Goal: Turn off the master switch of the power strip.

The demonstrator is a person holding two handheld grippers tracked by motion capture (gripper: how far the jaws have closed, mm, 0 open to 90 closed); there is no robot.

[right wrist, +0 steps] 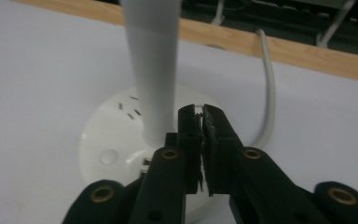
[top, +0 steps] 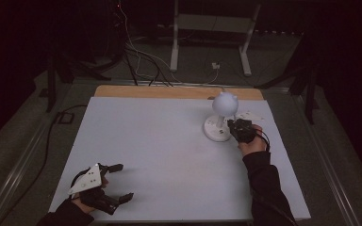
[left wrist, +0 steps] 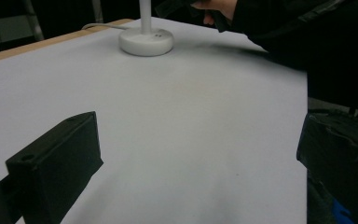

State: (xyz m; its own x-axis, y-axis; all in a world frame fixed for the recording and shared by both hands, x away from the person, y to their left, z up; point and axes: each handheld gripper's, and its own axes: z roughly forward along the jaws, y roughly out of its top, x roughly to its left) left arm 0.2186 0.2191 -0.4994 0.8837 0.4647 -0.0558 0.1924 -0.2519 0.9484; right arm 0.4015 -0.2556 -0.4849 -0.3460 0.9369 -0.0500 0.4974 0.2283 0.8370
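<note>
A small white plastic desk lamp (top: 220, 117), with globe head, tapered stem and round glossy base, is seen at the far right of the matte pale tabletop (top: 160, 155). The right hand-held gripper (right wrist: 200, 116), jaws almost together and empty, is poised over the base beside the stem; the base's small slots and white cable (right wrist: 268, 93) are resolved in the right gripper view. The left hand-held gripper (top: 118, 181) rests near the front left edge, jaws wide.

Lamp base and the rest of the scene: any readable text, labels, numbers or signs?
None readable.
Lamp base: a few small dark marks beside the stem, too small and blurred to tell.
Grey plate on the left gripper: small dots, no lettering.
White sheet: blank.
</note>
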